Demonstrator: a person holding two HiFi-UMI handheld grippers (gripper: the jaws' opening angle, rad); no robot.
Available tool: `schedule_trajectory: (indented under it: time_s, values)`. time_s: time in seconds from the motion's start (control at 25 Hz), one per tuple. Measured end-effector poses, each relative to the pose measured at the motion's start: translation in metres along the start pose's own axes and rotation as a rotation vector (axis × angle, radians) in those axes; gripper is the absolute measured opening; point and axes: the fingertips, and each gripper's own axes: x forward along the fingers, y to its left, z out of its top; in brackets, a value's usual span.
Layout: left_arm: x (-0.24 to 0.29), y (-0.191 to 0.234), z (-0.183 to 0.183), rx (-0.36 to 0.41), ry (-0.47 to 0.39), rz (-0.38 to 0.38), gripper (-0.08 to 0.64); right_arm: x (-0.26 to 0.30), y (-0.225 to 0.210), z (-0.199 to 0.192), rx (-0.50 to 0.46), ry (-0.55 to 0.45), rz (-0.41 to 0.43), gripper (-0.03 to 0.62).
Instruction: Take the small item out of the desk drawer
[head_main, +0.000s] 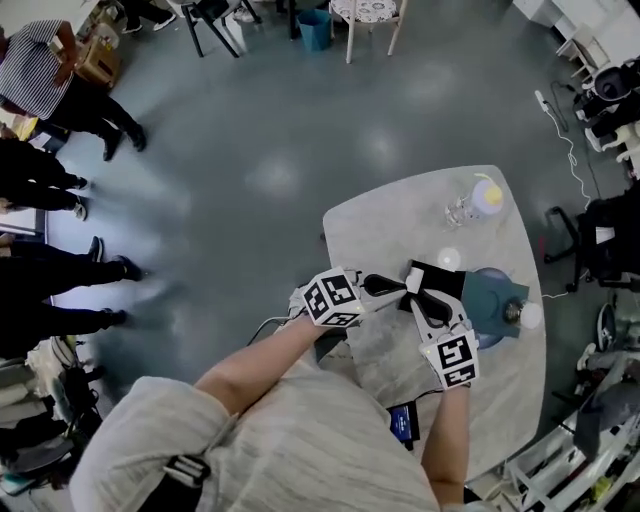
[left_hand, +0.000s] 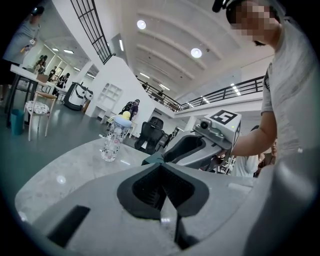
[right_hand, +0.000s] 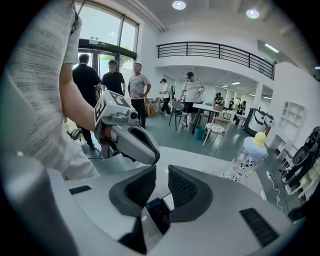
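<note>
While both grippers are hanging over the table (head_main: 400, 210), the left gripper (left_hand: 161, 167) is pressing its jaws together on nothing, and the right gripper (right_hand: 161, 175) is showing a narrow, empty gap. The drawer and the small item are not showing clearly in any view; I cannot tell where they are lying.

- Table (head_main: 400, 215): pale grey top with faint marbled veining.
- Floor (head_main: 250, 150) around the table: glossy blue-grey.
- Bottle (head_main: 472, 203) at the table's far end: clear, with a yellow cap and black-and-white blotched print.
- Left gripper (left_hand: 161, 167) and right gripper (right_hand: 161, 170), over the table: light grey shells and black ribbed pads (right_hand: 186, 189). Their cubes (head_main: 333, 298) carry black-and-white square markers.
- Rounded object (head_main: 495, 298) on the table's right side: dull teal.
- Small ball (head_main: 449, 258) at mid-table: white.
- Shirt (head_main: 300, 440) at the table's near edge: heathered grey.
- Bin (head_main: 313, 28) far beyond the table: blue.
</note>
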Motion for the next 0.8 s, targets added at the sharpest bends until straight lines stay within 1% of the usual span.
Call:
schedule_trajectory:
  time_s: [0.04,0.08,0.24,0.4,0.6,0.8]
  values:
    - [0.000,0.001,-0.001,-0.006,-0.001,0.002,0.015,0.004,0.000,-0.002,-0.011,0.014,0.009,0.074]
    - [-0.001,0.002,-0.003,-0.011,-0.003,0.004,0.015,0.007,-0.001,-0.004,-0.022,0.028,0.018,0.084]
    - [-0.006,0.006,-0.006,-0.031,-0.010,0.018,0.015,0.021,-0.002,-0.012,-0.068,0.082,0.054,0.091]
    - [-0.010,0.012,-0.009,-0.043,-0.009,0.030,0.015,0.033,-0.003,-0.020,-0.121,0.132,0.083,0.118]
    - [-0.009,0.016,-0.011,-0.055,-0.010,0.035,0.015,0.042,-0.008,-0.025,-0.176,0.168,0.105,0.133]
    - [-0.006,0.018,-0.016,-0.064,0.001,0.031,0.015,0.050,-0.014,-0.040,-0.229,0.230,0.120,0.159]
